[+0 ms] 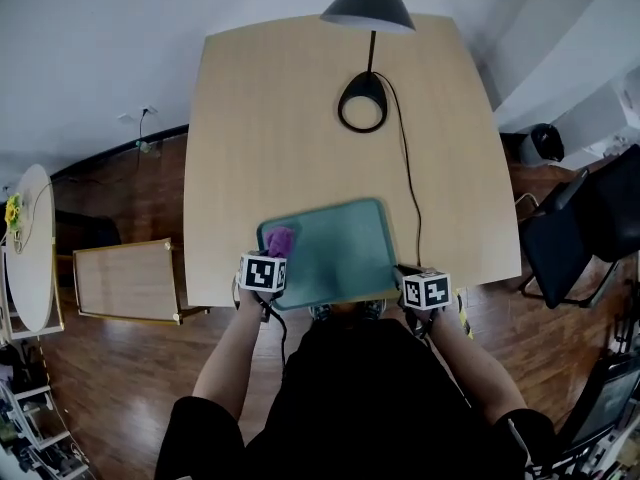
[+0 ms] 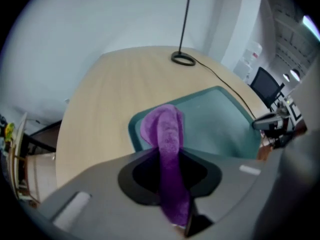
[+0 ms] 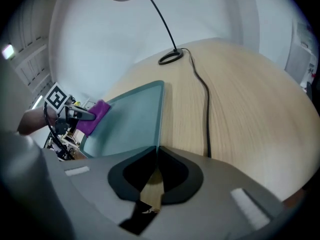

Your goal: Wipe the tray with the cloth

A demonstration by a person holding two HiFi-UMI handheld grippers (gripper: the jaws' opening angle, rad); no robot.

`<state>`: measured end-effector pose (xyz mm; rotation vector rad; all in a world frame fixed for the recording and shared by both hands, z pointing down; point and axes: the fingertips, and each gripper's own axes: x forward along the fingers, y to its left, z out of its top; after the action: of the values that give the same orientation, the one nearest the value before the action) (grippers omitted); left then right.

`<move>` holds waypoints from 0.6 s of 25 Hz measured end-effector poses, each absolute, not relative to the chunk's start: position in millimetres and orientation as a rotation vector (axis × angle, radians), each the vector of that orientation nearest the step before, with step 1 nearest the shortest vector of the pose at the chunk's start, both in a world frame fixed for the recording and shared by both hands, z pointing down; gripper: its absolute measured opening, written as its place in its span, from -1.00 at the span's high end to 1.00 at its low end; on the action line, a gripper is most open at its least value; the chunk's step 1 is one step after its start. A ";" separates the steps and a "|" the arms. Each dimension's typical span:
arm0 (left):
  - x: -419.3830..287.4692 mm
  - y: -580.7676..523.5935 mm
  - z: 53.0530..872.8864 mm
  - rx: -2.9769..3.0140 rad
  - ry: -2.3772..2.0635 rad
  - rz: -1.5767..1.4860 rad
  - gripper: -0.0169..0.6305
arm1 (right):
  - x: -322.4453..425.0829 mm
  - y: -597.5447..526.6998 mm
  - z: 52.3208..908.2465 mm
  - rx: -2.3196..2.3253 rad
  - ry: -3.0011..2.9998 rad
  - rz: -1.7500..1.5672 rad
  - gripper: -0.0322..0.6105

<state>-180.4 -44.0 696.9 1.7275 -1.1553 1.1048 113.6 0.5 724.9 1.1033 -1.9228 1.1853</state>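
Observation:
A teal tray (image 1: 340, 248) lies at the near edge of the wooden table (image 1: 290, 108). My left gripper (image 1: 275, 255) is shut on a purple cloth (image 1: 280, 240), which rests over the tray's near left corner. In the left gripper view the cloth (image 2: 165, 134) runs up between the jaws and folds over onto the tray (image 2: 215, 119). My right gripper (image 1: 405, 273) is at the tray's near right corner. In the right gripper view its jaws (image 3: 156, 151) are closed on the tray's rim (image 3: 159, 119). The cloth (image 3: 95, 116) shows at the far left of that view.
A black desk lamp (image 1: 368, 8) with a ring base (image 1: 362, 103) stands at the table's far side. Its cable (image 1: 408, 178) runs down past the tray's right side. Dark chairs (image 1: 590, 218) stand on the right. A low wooden panel (image 1: 125, 280) sits on the floor at left.

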 end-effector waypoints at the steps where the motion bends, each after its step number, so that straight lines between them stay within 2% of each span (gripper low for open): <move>1: -186.8 -40.3 699.3 1.696 -1.162 1.075 0.62 | 114.6 0.8 726.4 1.112 -1.914 1.201 0.83; 6: -199.3 -64.3 711.5 1.665 -1.196 1.037 0.62 | 118.2 1.9 730.1 1.185 -1.871 1.269 0.86; 15: -206.6 -167.6 712.3 1.745 -1.255 1.209 0.63 | 99.9 -27.1 719.9 1.327 -1.795 1.339 0.86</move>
<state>-206.6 -167.6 712.3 1.7449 -1.2548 1.2087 99.9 -27.1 719.9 1.3272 -1.7950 1.3389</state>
